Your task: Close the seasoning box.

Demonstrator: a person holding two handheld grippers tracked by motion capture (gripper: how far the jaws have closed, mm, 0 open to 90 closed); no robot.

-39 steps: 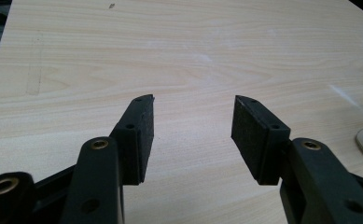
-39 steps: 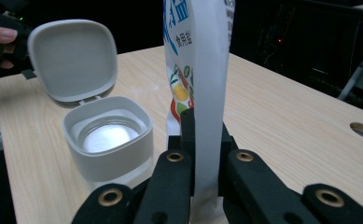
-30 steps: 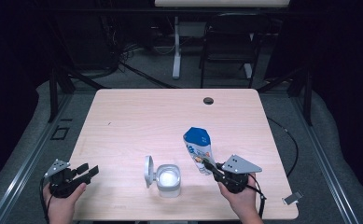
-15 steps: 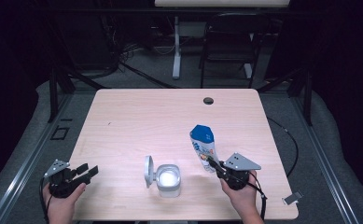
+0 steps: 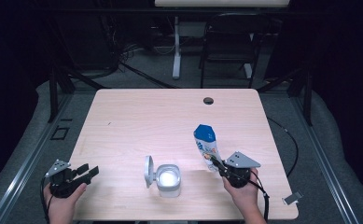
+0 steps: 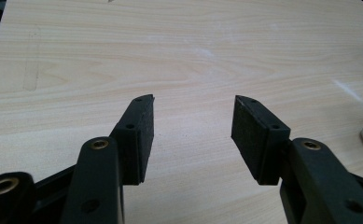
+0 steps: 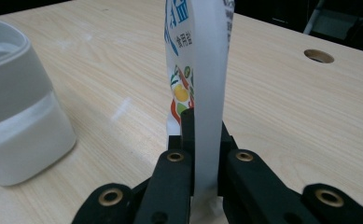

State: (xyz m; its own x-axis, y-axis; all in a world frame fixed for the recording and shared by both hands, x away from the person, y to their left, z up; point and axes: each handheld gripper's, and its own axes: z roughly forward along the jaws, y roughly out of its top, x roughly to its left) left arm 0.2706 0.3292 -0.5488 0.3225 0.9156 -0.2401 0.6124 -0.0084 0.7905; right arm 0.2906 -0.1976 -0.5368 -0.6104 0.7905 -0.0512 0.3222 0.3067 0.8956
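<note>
Salt pouch (image 5: pixel 205 145), white with a blue top and a fruit-and-vegetable print, stands nearly upright in the right gripper (image 5: pixel 215 163), its top leaning a little toward the table's left in the high view. In the right gripper view the two black jaws are clamped on the lower edge of the pouch (image 7: pixel 202 88), one on each flat side, with the thin white seam running straight up between them. The right gripper (image 7: pixel 204 154) sits near the table's front edge on the right, the person's right hand (image 5: pixel 242 192) wrapped around its body, a grey three-cornered plate on top and a cable trailing off toward the table's edge.

Just left of the pouch, apart from it, a white square container (image 5: pixel 168 179) stands open on the wooden table (image 5: pixel 170 116); its hinged lid (image 5: pixel 148 171) is flipped up on the left side and white contents show inside. In the right gripper view the same container (image 7: pixel 18 107) appears at the left, near the pouch but not touching it.

The left gripper (image 5: pixel 87 171) rests at the front left corner of the table in the person's left hand (image 5: pixel 63 205), well apart from the container. Its jaws are spread wide with nothing between them; in the left gripper view the pads (image 6: pixel 142 135) frame bare wood. A round cable hole (image 5: pixel 208 100) lies near the table's far edge.
</note>
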